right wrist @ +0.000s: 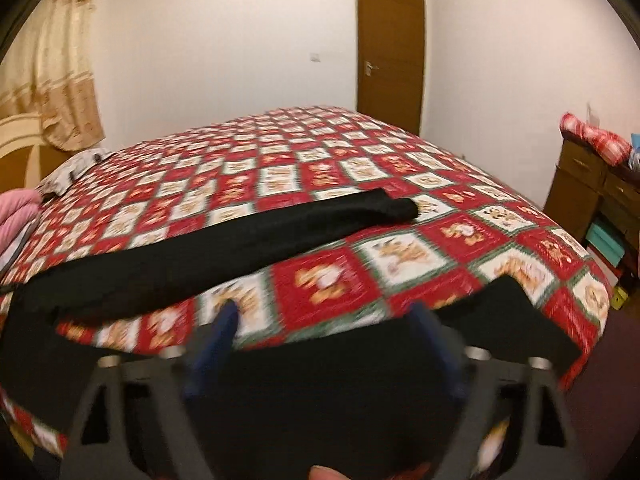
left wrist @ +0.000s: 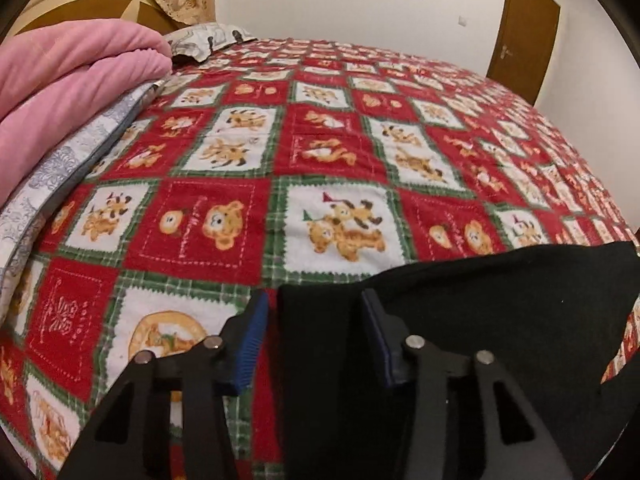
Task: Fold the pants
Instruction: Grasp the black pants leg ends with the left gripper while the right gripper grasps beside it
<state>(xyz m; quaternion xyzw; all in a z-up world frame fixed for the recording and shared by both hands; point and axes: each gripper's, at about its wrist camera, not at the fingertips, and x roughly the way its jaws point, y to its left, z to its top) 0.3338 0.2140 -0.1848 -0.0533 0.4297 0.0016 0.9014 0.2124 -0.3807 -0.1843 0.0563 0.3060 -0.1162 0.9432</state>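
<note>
now both grippers are down at the near edge of the bed, over the black pants [right wrist: 224, 240] spread on the red teddy-bear bedspread [left wrist: 320, 160]. taking the pants as the landmark: one leg runs long and away across the bedspread toward the brown door [right wrist: 390, 52], a second black panel lies at the near edge, and the pink blanket [left wrist: 72, 80] is piled well off to their left.

the left gripper [left wrist: 314, 320] stands partly open, with a corner edge of the black cloth between its blue pads [left wrist: 252, 340]; a gap shows on the left pad's side, so i read no pinch yet. the right gripper [right wrist: 324, 332] is wider apart above the near panel, with cloth under and between the jaws; the view is blurred, and i see no pinch there.

to do this step well, i'd judge each gripper should bite well in from the hem, catching every layer, with both grips on the same edge. lifted evenly, the cloth should fold flat. too shallow a bite would likely let the fabric slip out.
</note>
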